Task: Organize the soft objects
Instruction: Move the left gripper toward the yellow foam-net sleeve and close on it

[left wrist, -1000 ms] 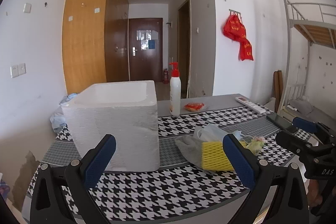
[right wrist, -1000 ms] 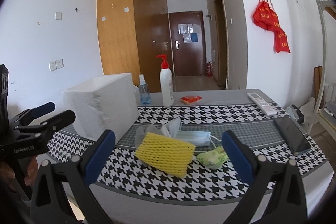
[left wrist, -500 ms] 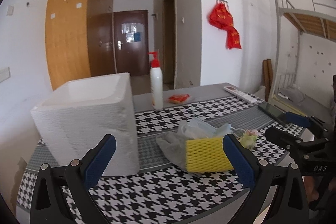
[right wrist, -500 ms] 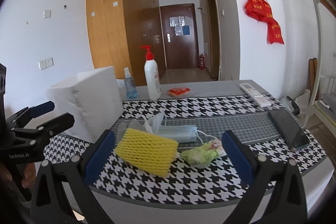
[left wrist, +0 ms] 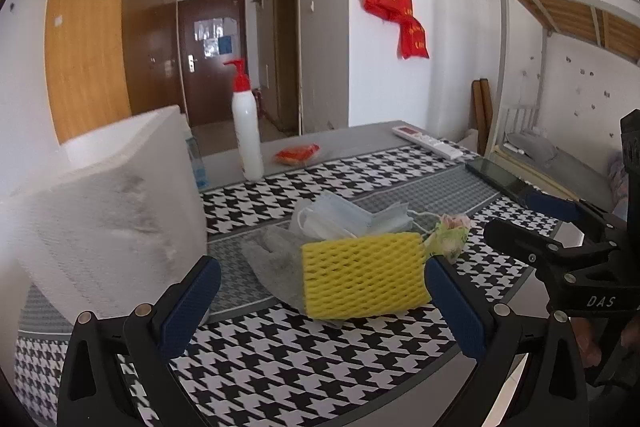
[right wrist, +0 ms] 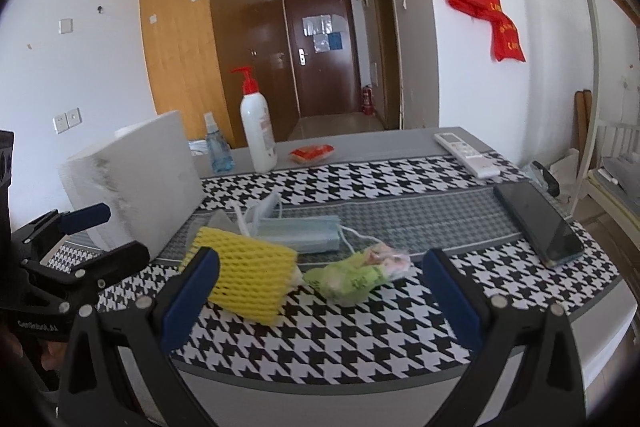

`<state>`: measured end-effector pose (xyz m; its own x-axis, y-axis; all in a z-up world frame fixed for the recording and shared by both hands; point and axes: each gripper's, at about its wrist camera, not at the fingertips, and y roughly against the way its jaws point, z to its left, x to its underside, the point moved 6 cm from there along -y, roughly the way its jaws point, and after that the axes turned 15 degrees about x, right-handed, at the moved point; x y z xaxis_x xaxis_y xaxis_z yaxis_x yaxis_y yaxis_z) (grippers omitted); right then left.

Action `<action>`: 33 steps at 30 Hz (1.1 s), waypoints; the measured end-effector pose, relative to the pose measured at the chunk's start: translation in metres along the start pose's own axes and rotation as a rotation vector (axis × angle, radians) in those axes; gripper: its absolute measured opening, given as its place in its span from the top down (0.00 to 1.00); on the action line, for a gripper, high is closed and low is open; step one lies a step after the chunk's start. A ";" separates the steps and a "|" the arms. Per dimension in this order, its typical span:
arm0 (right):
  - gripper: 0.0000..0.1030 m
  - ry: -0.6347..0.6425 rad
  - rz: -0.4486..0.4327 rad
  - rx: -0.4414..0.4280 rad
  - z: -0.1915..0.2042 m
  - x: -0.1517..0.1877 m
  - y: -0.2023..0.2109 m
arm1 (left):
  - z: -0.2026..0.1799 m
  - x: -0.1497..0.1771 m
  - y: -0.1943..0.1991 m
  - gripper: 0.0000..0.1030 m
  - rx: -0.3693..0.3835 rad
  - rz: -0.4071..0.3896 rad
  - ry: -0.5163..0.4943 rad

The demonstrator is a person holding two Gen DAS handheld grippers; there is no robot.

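Grippers spread wide and empty, both claws hang above the near edge of a table dressed in a houndstooth cloth (right wrist: pixel 360 339), neither touching anything. The left gripper (left wrist: pixel 322 305) frames a yellow foam net sleeve (left wrist: pixel 362 273) squarely between its blue pads (left wrist: pixel 456 311); the sleeve lies just ahead of the jaws with its long axis running across the opening, left to right. Seen from the right gripper (right wrist: pixel 320 301), the same sleeve (right wrist: pixel 250 277) sits off toward that claw's left finger, while a crumpled green-and-pink wrapper (right wrist: pixel 354 275) lies almost dead centre ahead of it.

Behind the sleeve, a small heap of pale blue face masks (left wrist: pixel 352 219) rests on a grey plastic bag (left wrist: pixel 276 259), ear loops trailing toward the wrapper. To the left of the pile stands a white foam box (left wrist: pixel 104 223), open at the top, the likely destination for the soft items. By this reading the left hand is the nearer and better aligned for the sleeve, and a straight push forward and down would bring the pads to its short ends; the right is placed for the wrapper.

Farther back stand a white pump bottle (right wrist: pixel 258 135) with a red top, a blue spray bottle (right wrist: pixel 218 151), a red snack packet (right wrist: pixel 312 153), a remote control (right wrist: pixel 466 153) and a dark phone (right wrist: pixel 538 227), all well apart from the pile.
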<state>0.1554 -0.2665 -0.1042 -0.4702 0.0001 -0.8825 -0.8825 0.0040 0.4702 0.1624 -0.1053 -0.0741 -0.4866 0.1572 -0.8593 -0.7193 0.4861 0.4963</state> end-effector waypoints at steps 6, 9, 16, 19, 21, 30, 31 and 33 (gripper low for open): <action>0.01 -0.001 0.031 0.021 -0.007 0.005 -0.013 | 0.002 0.006 -0.019 0.01 0.027 0.059 0.015; 0.01 -0.002 0.053 0.034 -0.010 0.008 -0.020 | 0.002 0.009 -0.028 0.01 0.043 0.085 0.024; 0.01 -0.009 0.094 0.050 -0.017 0.013 -0.034 | 0.005 0.017 -0.046 0.01 0.082 0.140 0.053; 0.01 -0.015 0.107 0.050 -0.018 0.015 -0.039 | 0.009 0.020 -0.050 0.03 0.080 0.154 0.066; 0.01 -0.017 0.113 0.052 -0.019 0.017 -0.041 | 0.011 0.022 -0.054 0.06 0.086 0.167 0.074; 0.01 -0.016 0.132 0.049 -0.019 0.020 -0.051 | 0.012 0.030 -0.069 0.25 0.109 0.211 0.074; 0.01 -0.015 0.137 0.050 -0.019 0.021 -0.053 | 0.011 0.030 -0.069 0.25 0.114 0.212 0.069; 0.01 -0.013 0.142 0.053 -0.019 0.021 -0.056 | 0.009 0.031 -0.070 0.30 0.120 0.217 0.055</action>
<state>0.1950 -0.2862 -0.1496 -0.5899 0.0172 -0.8073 -0.8056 0.0555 0.5898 0.2021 -0.1269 -0.1371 -0.6517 0.2237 -0.7248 -0.5328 0.5451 0.6473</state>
